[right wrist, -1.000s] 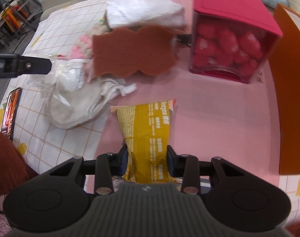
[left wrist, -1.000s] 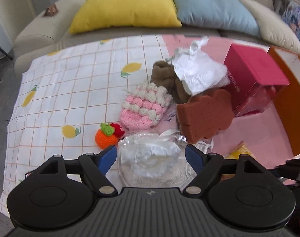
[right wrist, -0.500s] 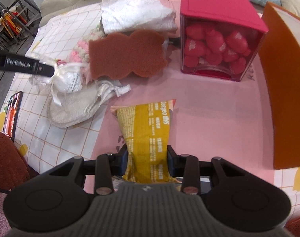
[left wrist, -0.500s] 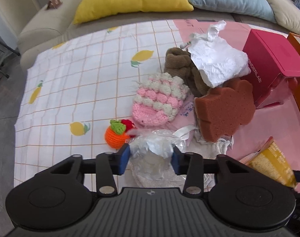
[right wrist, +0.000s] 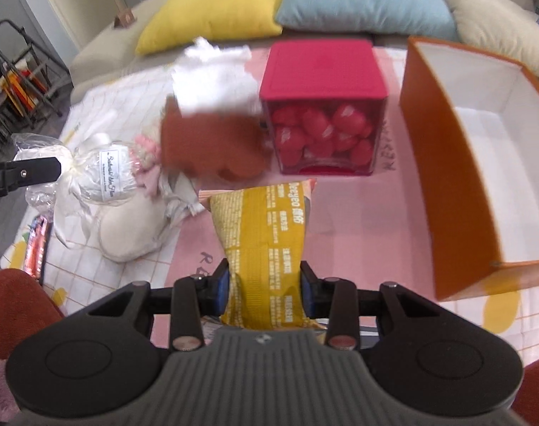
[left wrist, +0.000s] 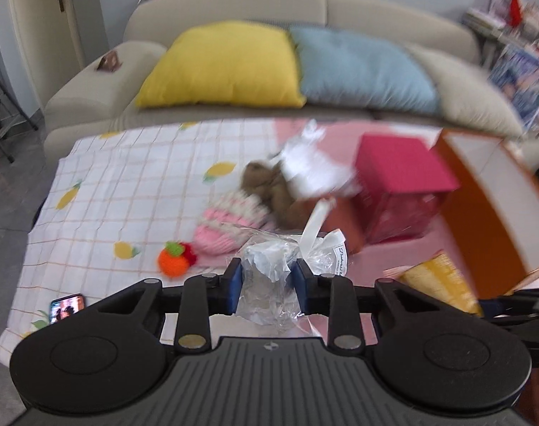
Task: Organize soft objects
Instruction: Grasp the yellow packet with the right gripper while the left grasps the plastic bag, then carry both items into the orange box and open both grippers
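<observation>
My left gripper (left wrist: pixel 266 277) is shut on a clear plastic bag with white stuffing (left wrist: pixel 269 266) and holds it above the table; the bag also shows in the right wrist view (right wrist: pixel 102 174). My right gripper (right wrist: pixel 266 284) is shut on a yellow snack packet (right wrist: pixel 266 227), lifted off the pink mat. An open orange box (right wrist: pixel 447 163) with a white inside stands to the right. A brown sponge (right wrist: pixel 205 145), a pink knit piece (left wrist: pixel 227 223), a brown plush (left wrist: pixel 269 184) and an orange knit fruit (left wrist: pixel 173 262) lie on the table.
A red-lidded cube of red pieces (right wrist: pixel 322 106) stands behind the packet. Crumpled white paper (right wrist: pixel 212 81) lies on the pile. A flat white pouch (right wrist: pixel 131 227) lies at left. A phone (left wrist: pixel 67 307) sits near the front-left table edge. A sofa with cushions (left wrist: pixel 219 64) is behind.
Both grippers have risen with their loads. The left one closed on the clear bag and lifted it off the white pouch. The yellow packet has come up off the mat.
</observation>
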Demonstrator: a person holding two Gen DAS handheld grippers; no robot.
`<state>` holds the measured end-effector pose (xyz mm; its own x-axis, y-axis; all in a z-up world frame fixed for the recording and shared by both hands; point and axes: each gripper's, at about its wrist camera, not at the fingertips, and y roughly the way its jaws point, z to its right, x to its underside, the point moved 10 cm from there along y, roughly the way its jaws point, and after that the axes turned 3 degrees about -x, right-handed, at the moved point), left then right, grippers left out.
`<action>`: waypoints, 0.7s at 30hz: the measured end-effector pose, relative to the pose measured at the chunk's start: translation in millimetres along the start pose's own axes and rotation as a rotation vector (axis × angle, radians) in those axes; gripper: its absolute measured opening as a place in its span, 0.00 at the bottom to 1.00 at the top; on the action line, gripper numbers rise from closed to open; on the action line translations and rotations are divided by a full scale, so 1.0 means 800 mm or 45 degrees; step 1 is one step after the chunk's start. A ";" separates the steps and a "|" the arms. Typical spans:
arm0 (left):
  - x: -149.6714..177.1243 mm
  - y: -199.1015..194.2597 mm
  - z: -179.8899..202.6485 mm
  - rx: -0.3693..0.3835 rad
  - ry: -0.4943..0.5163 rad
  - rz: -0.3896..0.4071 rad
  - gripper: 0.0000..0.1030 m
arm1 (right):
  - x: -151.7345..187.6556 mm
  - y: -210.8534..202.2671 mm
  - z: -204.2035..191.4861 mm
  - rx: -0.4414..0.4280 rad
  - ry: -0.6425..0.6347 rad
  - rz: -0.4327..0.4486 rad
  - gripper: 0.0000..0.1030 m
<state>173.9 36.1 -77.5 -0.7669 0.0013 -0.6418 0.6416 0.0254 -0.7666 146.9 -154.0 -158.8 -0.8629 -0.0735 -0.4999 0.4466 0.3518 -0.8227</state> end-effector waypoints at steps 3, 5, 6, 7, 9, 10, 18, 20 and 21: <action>-0.010 -0.028 0.025 0.067 -0.014 0.064 0.33 | -0.006 -0.033 0.008 -0.018 0.009 0.056 0.37; -0.020 -0.045 0.044 0.105 -0.016 0.118 0.33 | -0.011 -0.056 0.015 -0.040 0.027 0.094 0.37; -0.026 -0.052 0.054 0.130 -0.019 0.141 0.33 | -0.015 -0.068 0.020 -0.048 0.037 0.114 0.37; -0.031 -0.057 0.065 0.157 -0.019 0.164 0.33 | -0.018 -0.079 0.026 -0.051 0.048 0.135 0.37; -0.041 -0.066 0.088 0.189 0.005 0.202 0.33 | -0.029 -0.103 0.041 -0.047 0.074 0.184 0.37; -0.046 -0.067 0.102 0.205 0.031 0.216 0.33 | -0.034 -0.114 0.050 -0.042 0.088 0.209 0.37; -0.081 -0.055 0.224 0.339 0.194 0.266 0.33 | -0.071 -0.177 0.162 0.148 0.214 0.331 0.37; -0.091 -0.054 0.260 0.359 0.244 0.300 0.33 | -0.075 -0.183 0.192 0.188 0.249 0.327 0.37; -0.095 -0.051 0.278 0.371 0.269 0.311 0.33 | -0.076 -0.184 0.207 0.199 0.270 0.320 0.37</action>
<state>209.5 -187.2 -2.2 -0.5591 0.1777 -0.8098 0.7587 -0.2842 -0.5862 172.8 -355.8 -52.5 -0.7441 0.1982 -0.6379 0.6676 0.1860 -0.7209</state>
